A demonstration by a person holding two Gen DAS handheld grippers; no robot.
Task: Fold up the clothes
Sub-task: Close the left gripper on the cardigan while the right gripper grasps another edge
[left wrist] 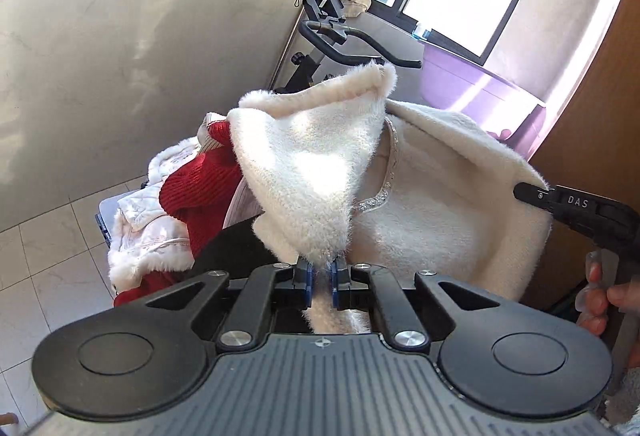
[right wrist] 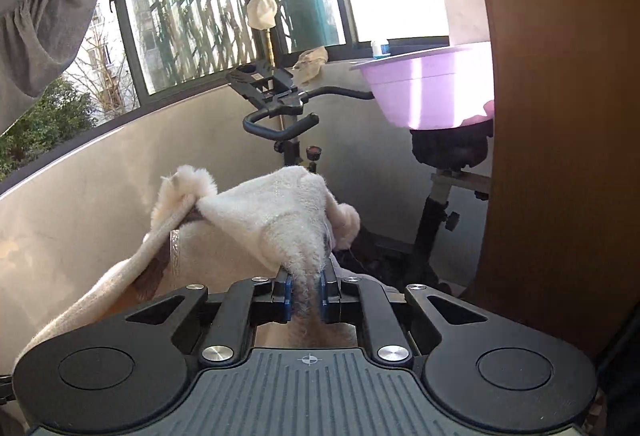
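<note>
A sunlit balcony with an exercise bike (right wrist: 280, 116) at the far wall. The left gripper (left wrist: 320, 276) and right gripper (right wrist: 307, 296) each pinch the fluffy white garment (left wrist: 420, 196), held up near both cameras. This looks like the lift-and-spread step; next, it likely needs pulling taut and laying flat.

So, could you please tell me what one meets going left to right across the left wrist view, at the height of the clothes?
White fur-trimmed garment → red knit sweater → cream fleece garment pinched in the left gripper → right gripper → person's hand.
</note>
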